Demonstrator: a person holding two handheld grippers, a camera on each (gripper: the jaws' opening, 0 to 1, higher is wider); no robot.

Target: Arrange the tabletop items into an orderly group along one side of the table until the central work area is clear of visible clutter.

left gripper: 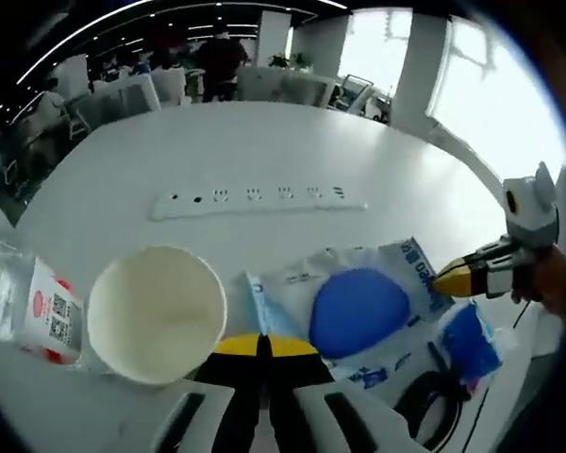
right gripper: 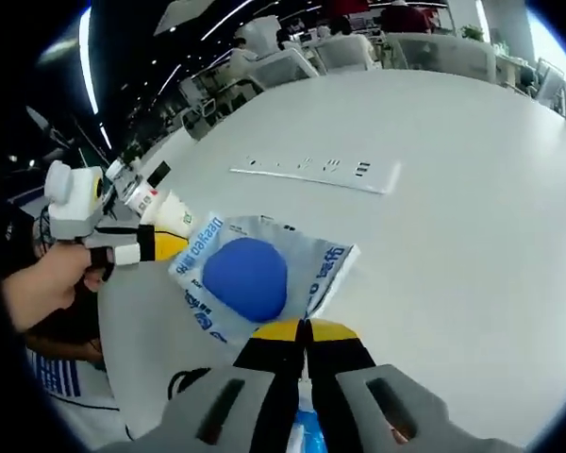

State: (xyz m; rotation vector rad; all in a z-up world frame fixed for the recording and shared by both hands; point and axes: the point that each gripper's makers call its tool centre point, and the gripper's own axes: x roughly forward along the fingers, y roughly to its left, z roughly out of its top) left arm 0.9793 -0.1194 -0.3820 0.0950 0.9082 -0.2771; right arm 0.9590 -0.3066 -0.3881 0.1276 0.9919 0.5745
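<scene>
A white-and-blue packet [left gripper: 358, 307] with a round blue patch lies flat on the white table [left gripper: 264, 142]. My right gripper [right gripper: 302, 330] is shut on its near edge; in the left gripper view that gripper [left gripper: 450, 277] comes in from the right and meets the packet's right edge. My left gripper [left gripper: 262, 345] has its jaws together at the packet's left corner, beside a white paper cup [left gripper: 157, 311]; whether it pinches anything I cannot tell. A plastic bottle [left gripper: 28, 302] lies left of the cup. The right gripper view shows the packet [right gripper: 250, 278], the cup [right gripper: 174, 215] and the left gripper [right gripper: 160, 247].
A white power strip [left gripper: 259, 198] lies across the table's middle, also in the right gripper view as the power strip [right gripper: 316, 172]. A small blue packet [left gripper: 472, 340] and a black cable [left gripper: 434, 406] sit near the edge. Chairs and people stand beyond the far side.
</scene>
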